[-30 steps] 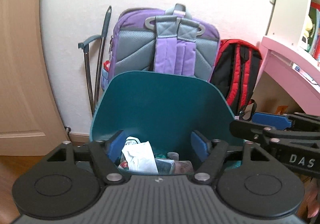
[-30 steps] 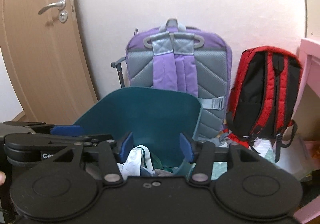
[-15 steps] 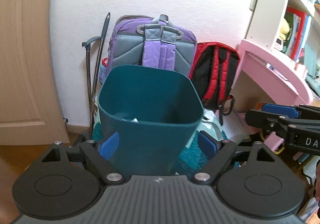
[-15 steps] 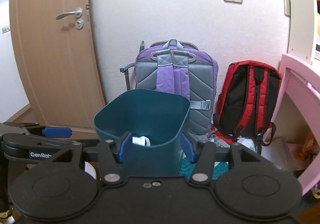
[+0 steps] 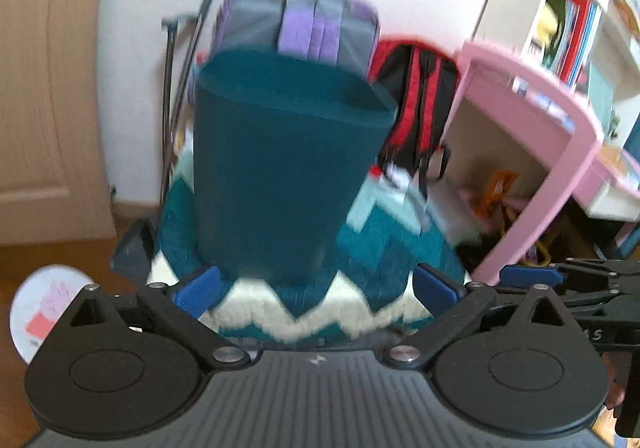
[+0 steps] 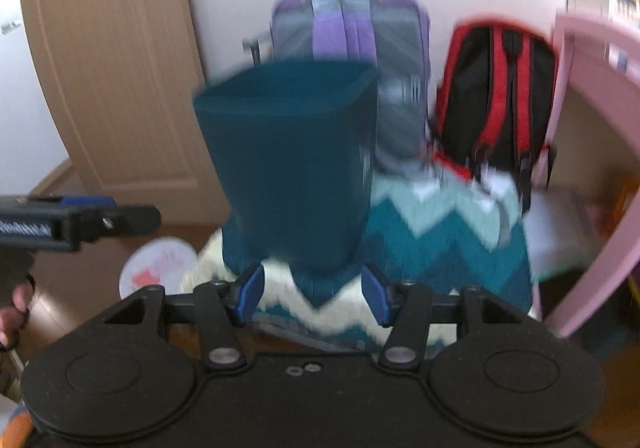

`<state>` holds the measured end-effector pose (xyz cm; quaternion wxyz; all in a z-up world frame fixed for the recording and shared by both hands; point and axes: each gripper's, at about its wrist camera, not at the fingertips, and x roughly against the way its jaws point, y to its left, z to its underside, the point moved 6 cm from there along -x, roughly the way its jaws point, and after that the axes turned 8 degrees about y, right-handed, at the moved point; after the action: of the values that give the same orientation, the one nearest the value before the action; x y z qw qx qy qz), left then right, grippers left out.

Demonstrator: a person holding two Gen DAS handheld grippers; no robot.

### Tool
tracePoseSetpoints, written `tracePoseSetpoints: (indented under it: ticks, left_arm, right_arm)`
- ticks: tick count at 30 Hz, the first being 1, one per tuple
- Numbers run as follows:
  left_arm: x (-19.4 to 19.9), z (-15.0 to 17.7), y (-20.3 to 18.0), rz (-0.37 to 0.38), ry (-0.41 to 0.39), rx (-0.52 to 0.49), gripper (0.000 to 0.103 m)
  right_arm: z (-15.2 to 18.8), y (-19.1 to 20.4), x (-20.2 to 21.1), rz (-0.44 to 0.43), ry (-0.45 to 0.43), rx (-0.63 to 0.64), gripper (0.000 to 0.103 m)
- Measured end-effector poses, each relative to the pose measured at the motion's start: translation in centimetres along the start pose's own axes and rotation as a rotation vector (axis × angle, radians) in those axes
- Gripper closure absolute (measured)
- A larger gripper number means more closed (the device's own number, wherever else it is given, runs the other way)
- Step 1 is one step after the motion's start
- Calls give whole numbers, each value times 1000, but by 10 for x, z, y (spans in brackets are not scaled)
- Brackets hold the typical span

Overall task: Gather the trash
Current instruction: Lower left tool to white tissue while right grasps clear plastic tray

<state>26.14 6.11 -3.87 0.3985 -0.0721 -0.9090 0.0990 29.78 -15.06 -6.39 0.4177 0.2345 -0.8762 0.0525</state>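
Teal bin (image 5: pixel 280 167), teal-and-cream zigzag rug (image 5: pixel 320 312), purple-grey backpack (image 5: pixel 304 23)

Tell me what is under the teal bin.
The teal bin stands on a zigzag rug in teal and cream, which spreads out around its base. The rug's part beneath the bin is covered.
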Motion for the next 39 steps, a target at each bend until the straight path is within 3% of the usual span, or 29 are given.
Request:
tracePoseSetpoints:
  ticks: [11, 15, 18, 21, 24, 27, 32, 39]
  left_arm:
    - [-141, 101, 42, -73, 300, -9, 0]
    - [-194, 141, 58, -102, 452, -18, 0]
    - [-234, 170, 65, -78, 609, -36, 0]
    - [-269, 194, 72, -85, 714, -91, 0]
    - [-299, 211, 80, -116, 754, -147, 1]
    - [-328, 232, 93, -128, 800, -122, 1]
    - [-366, 271, 99, -90, 899, -126, 1]
    - [-396, 320, 100, -46, 1005, -162, 11]
  right_arm:
    - [108, -29, -156, 17, 302, -98, 50]
    - [146, -47, -212, 18, 428, -207, 50]
    - [172, -61, -248, 27, 522, -284, 50]
    - [198, -74, -284, 71, 624, -322, 50]
    - [220, -82, -314, 74, 687, -376, 51]
    - [240, -90, -341, 78, 740, -445, 52]
    - [264, -103, -379, 72, 792, -541, 52]
    - [290, -111, -419, 82, 844, -616, 53]
